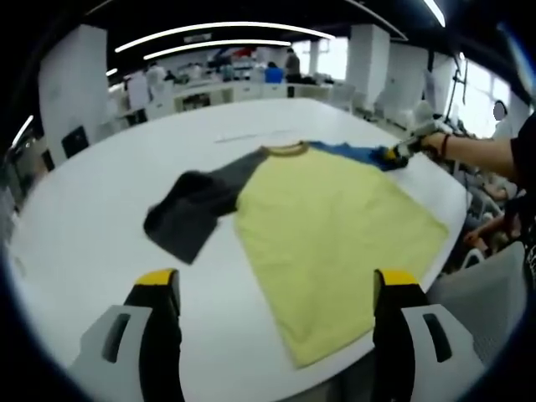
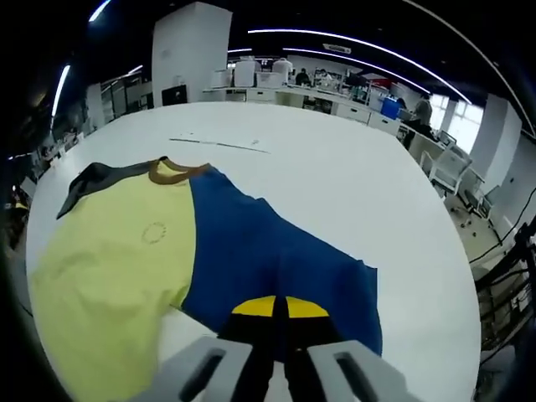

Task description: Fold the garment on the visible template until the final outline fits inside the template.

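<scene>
In the left gripper view the left gripper [image 1: 276, 289] hangs released just above the near hem of the yellow shirt [image 1: 335, 226] spread on the white desk [image 1: 92, 243], while farther off the right gripper [image 2: 280, 308] clenches its blue sleeve [image 2: 268, 251].

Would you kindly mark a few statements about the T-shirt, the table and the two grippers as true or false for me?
1. The T-shirt has a yellow body. True.
2. Both sleeves are blue. False: the sleeve at the right gripper is blue, the other sleeve is dark grey.
3. The left gripper is shut on the hem. False: its jaws stand wide apart above the table, holding nothing.
4. The right gripper's jaws are together at the blue sleeve's edge. True.
5. The table is black. False: it is white.
</scene>
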Demonstrator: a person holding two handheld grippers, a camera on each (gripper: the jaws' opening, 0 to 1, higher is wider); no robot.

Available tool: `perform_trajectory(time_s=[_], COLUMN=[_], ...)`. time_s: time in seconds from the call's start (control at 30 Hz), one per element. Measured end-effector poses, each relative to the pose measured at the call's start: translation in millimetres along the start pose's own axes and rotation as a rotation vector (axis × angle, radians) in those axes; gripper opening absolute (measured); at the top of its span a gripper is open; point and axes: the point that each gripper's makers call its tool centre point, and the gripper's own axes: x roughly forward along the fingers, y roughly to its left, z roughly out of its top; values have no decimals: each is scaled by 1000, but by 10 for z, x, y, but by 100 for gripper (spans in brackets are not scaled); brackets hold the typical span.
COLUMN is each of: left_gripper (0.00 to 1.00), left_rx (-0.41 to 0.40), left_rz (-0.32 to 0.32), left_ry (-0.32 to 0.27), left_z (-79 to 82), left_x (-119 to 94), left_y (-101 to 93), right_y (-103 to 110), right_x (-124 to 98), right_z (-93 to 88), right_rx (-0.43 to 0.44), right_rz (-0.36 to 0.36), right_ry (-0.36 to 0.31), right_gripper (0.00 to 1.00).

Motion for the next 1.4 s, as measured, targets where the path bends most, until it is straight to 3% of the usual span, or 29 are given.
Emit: perform_trajectory(time_s=[0.37, 0.63, 0.97, 1.2, 1.4], left_gripper=[95, 96, 98, 97, 97], left_rx=[18, 36, 38, 33, 35], left_rz=[-16, -18, -21, -22, -20], left_ry=[9, 23, 0, -6, -3], left_z=[7, 6, 51, 60, 58], left_x=[11, 18, 7, -4, -1], left_y=[-35, -21, -40, -28, -12], right_y=[108, 286, 661, 979, 1263], right_x=[-120, -120, -35, 54, 101], right_z=[335, 538, 803, 1018, 1095], right_rx=[11, 10, -6, -66, -95], right_rz=[16, 29, 85, 140, 173], right_ry=[-53, -56, -70, -96, -99], right_gripper=[0, 0, 0, 0, 0])
